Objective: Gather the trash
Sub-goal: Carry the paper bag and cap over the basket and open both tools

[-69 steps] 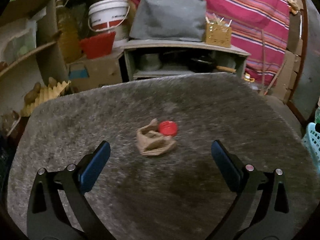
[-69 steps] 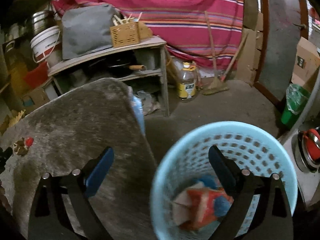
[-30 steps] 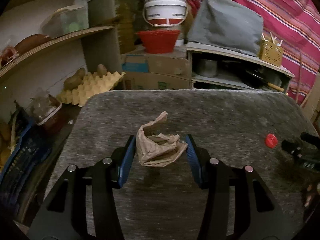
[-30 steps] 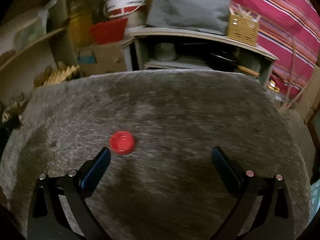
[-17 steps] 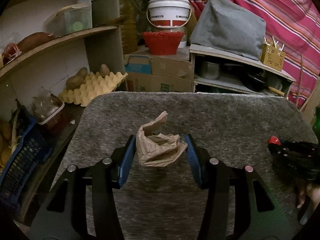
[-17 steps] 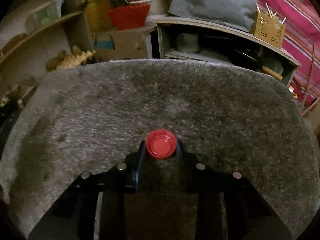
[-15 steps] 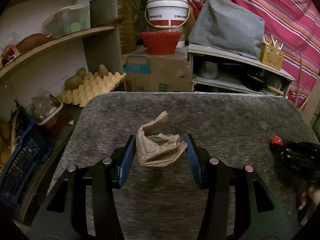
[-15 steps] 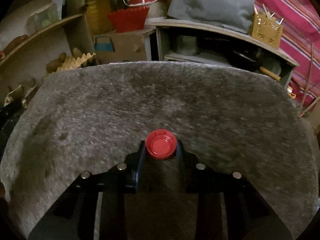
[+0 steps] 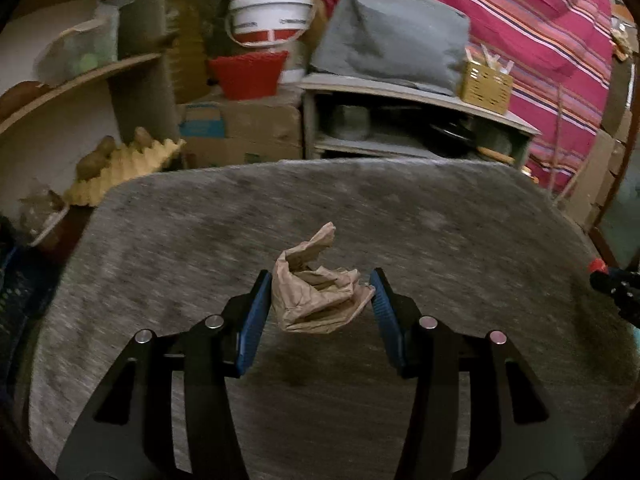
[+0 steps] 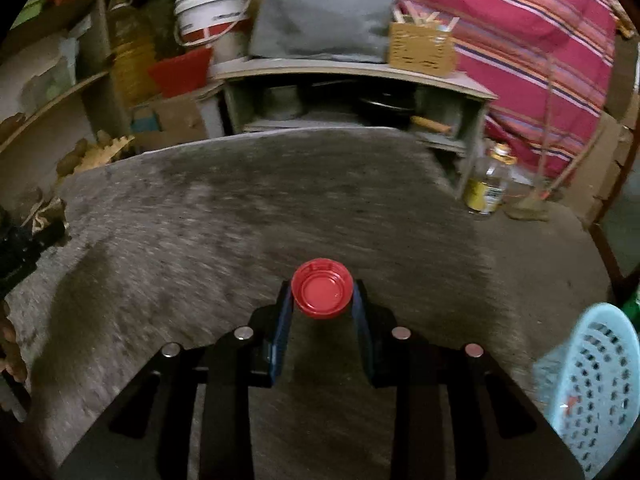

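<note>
My left gripper (image 9: 318,304) is shut on a crumpled brown paper bag (image 9: 316,296) and holds it above the grey carpeted table (image 9: 440,232). My right gripper (image 10: 322,304) is shut on a red bottle cap (image 10: 322,294), lifted over the table (image 10: 200,220). The right gripper with the red cap also shows at the far right edge of the left wrist view (image 9: 612,284). A light blue perforated basket (image 10: 592,384) stands at the lower right of the right wrist view, beside the table.
Behind the table stands a low grey shelf (image 9: 400,120) with a grey cushion and a wicker box. A white bucket (image 9: 272,16), a red basket (image 9: 248,74) and an egg tray (image 9: 128,168) stand at the left. A bottle (image 10: 488,184) stands on the floor.
Both grippers closed on their items and lifted them, the left on the paper bag, the right on the red cap. Both views have swung to the right; the blue basket has come into view.
</note>
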`<state>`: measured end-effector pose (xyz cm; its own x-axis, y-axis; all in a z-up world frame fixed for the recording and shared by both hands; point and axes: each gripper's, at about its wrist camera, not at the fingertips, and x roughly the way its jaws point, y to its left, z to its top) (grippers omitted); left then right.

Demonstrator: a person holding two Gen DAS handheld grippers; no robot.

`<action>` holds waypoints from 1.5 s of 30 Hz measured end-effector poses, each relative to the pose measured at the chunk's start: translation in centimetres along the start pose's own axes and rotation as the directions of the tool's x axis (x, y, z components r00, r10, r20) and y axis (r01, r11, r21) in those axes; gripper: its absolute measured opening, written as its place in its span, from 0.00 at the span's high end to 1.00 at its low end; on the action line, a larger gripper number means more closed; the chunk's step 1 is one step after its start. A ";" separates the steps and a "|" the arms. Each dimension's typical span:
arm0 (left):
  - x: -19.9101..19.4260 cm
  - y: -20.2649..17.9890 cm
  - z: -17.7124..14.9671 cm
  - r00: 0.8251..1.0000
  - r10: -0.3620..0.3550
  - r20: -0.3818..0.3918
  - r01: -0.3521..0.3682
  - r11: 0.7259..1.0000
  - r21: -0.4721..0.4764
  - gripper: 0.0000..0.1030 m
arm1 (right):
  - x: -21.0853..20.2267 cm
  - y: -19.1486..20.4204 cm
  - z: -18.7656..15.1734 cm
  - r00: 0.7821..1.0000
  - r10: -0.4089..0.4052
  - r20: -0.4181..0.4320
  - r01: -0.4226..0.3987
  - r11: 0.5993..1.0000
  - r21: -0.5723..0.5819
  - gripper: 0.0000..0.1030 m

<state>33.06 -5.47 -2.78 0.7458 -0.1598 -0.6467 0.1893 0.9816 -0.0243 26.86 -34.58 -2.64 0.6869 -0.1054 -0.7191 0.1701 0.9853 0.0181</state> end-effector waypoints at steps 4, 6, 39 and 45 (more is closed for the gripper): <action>-1.3 -3.7 -0.7 0.999 -0.034 0.007 0.033 0.998 0.050 0.52 | -2.8 -3.7 -1.3 0.999 -0.043 0.011 0.043 0.999 0.005 0.71; -2.0 -5.9 -1.1 0.999 -0.041 0.016 0.040 0.995 0.089 0.52 | -4.2 -5.4 -1.6 0.998 -0.054 0.024 0.054 0.998 0.017 0.71; -9.2 -30.9 -5.1 0.957 -0.289 0.028 0.267 0.913 0.309 0.52 | -14.3 -27.2 -10.8 0.986 -0.155 0.064 0.131 0.951 0.279 0.71; -9.7 -35.8 -6.4 0.934 -0.358 0.000 0.336 0.878 0.341 0.52 | -15.1 -30.4 -12.4 0.984 -0.164 0.064 0.134 0.932 0.337 0.71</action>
<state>14.98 -38.40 -0.49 0.6286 -0.5003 -0.5955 0.6349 0.7723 0.0212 2.53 -61.28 -0.92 0.6933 -0.2742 -0.6664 0.4886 0.8586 0.1550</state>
